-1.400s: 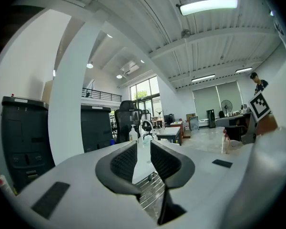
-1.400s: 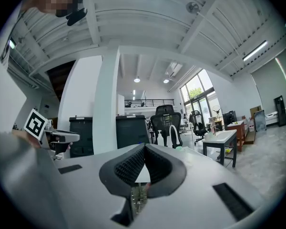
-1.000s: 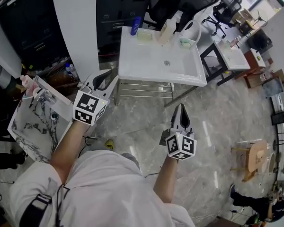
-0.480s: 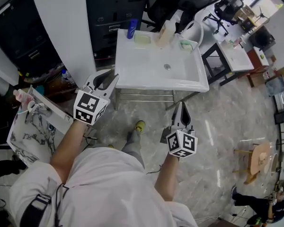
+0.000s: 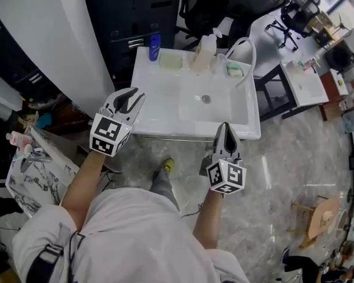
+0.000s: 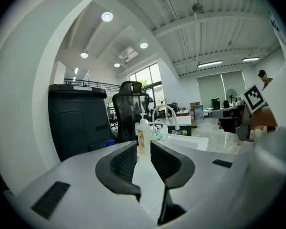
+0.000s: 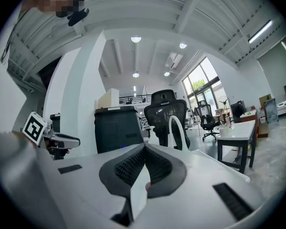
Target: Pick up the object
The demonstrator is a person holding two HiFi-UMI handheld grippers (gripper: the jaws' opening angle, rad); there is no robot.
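Bottle (image 5: 204, 50) on the sink (image 5: 159, 93) isn't grabbed yet, left gripper (image 5: 130, 95) jaws spread and empty, right gripper (image 5: 225, 127) jaws pressed together, both short of it.

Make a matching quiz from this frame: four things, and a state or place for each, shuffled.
1. left gripper
2. right gripper
3. blue bottle
4. faucet

a. fingers together
b. far left corner of the sink
c. fingers apart, nothing between them
d. arches up at the sink's far right

Pairs: 1-c, 2-a, 3-b, 4-d
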